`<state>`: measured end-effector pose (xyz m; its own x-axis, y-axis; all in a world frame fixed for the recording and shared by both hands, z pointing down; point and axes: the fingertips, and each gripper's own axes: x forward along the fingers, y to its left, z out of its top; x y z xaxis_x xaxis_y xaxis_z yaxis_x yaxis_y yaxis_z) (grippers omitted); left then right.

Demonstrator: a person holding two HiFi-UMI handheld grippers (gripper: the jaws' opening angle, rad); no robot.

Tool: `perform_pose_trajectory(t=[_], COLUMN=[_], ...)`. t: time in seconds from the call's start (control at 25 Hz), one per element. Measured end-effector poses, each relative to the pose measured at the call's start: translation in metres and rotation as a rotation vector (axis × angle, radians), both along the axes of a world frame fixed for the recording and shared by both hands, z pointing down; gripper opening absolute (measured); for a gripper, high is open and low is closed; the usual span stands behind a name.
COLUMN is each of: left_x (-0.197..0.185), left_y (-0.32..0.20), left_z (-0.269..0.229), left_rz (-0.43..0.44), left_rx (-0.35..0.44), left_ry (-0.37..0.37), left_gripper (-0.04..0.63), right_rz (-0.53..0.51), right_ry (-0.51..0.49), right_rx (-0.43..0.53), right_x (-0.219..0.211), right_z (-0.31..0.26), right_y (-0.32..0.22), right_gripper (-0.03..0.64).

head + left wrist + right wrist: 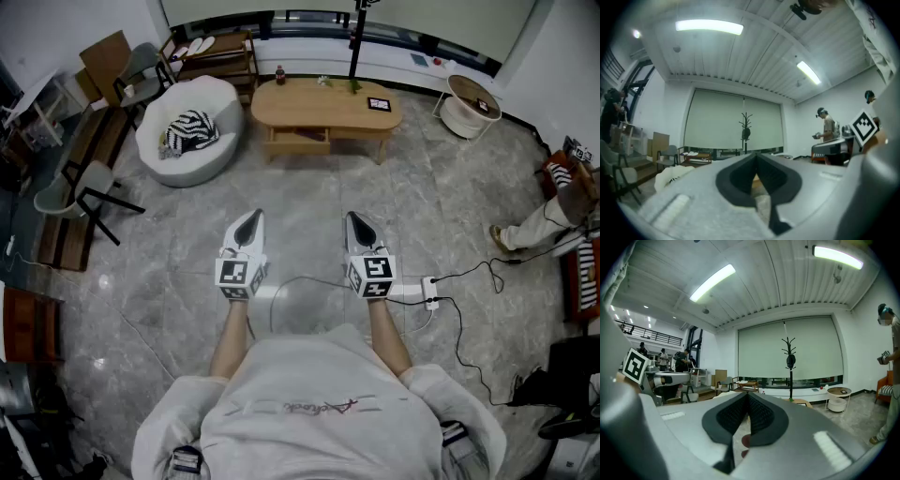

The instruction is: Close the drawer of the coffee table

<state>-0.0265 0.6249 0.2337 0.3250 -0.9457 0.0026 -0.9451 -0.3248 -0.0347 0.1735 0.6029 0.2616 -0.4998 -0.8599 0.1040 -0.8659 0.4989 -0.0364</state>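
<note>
**Holding both grippers shut, well short of the coffee table**

Seen from the head view, the person stands on a grey marble floor [309, 202] with a gripper in each hand, held side by side at waist height. The left gripper [250, 221] and the right gripper [355, 221] both point forward toward the far end of the room. Each hangs above bare floor and touches nothing.

In the left gripper view, the two black ribbed pads [740, 176] meet at their tips. Only a narrow slit shows lower down, and nothing sits in it. The right gripper view shows the same: tips pressed together and nothing gripped.

The oval wooden coffee table [309, 101] stands well apart from the grippers, straight ahead by the far wall. Its drawer [298, 138] sits in the front face, left of centre, pulled out so that a dark strip of its inside shows. On the tabletop are a small bottle [279, 74] at the left end and a square marker card [379, 104] toward the right.

A round white armchair [202, 150] holding a zebra-striped cushion [192, 129] sits just left of the table, and a round white side table [472, 105] stands to its right. A power strip [429, 291] with black cables lies on the floor near the right gripper.
</note>
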Motion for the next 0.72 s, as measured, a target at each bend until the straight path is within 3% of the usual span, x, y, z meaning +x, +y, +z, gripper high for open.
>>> perform_pose_trajectory(t=[0.72], left_x=[0.032], left_y=[-0.003], left_z=[0.006], left_rz=[-0.014], left_rx=[0.012], left_ry=[0.006], left_gripper=[0.002], right_rz=[-0.049], right_ry=[-0.007], right_rx=[-0.017], right_x=[0.027], right_z=[0.01], right_y=[0.0], right_gripper=[0.003])
